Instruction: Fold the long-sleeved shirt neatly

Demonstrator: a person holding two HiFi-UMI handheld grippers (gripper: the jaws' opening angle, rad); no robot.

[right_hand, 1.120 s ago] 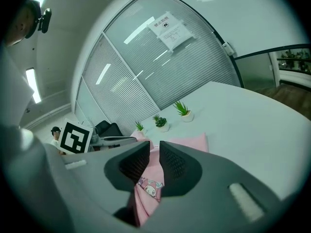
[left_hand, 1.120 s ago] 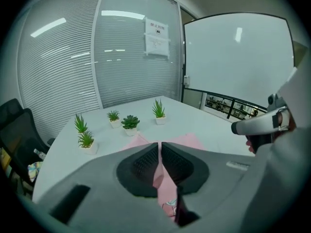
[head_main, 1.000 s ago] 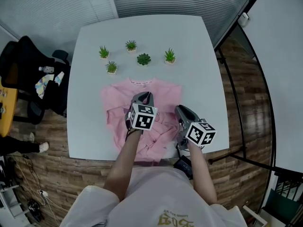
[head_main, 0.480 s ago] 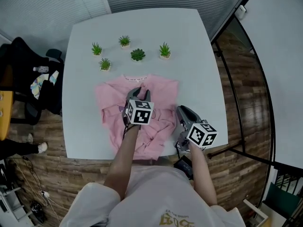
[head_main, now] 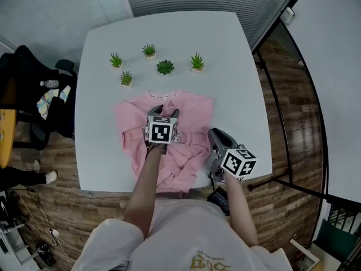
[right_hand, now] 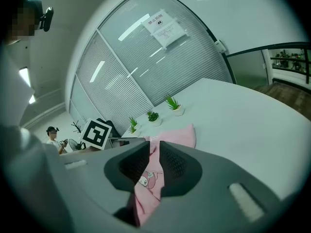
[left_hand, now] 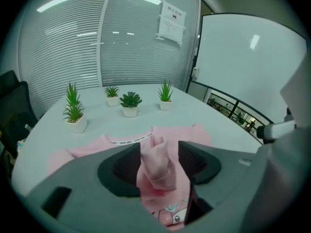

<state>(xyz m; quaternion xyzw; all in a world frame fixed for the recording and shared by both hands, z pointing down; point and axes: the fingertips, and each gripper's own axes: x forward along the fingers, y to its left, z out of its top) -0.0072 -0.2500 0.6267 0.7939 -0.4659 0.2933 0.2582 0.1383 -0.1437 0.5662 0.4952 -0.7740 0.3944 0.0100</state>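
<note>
A pink long-sleeved shirt point(head_main: 192, 109) lies on the white table point(head_main: 237, 66), collar toward the plants, its lower part rumpled. My left gripper point(head_main: 163, 112) hovers low over the shirt's middle. Its jaws have just been opening and stand wide in the left gripper view point(left_hand: 158, 152). A bunched pink sleeve end point(left_hand: 155, 164) stands loose between them, with a gap on the right side. My right gripper point(head_main: 214, 135) is at the shirt's right lower edge. In its own view point(right_hand: 154, 152) the narrow jaws pinch a fold of the shirt point(right_hand: 176, 135).
Several small potted plants point(head_main: 164, 66) stand in a cluster beyond the collar. The table's near edge runs just below the shirt hem. A dark chair with clutter point(head_main: 39, 97) is off the table's left. A seated person point(right_hand: 53, 137) shows far left in the right gripper view.
The left gripper sank toward the shirt and its jaws opened, letting go of the sleeve end. The right gripper stayed put with its fold.
</note>
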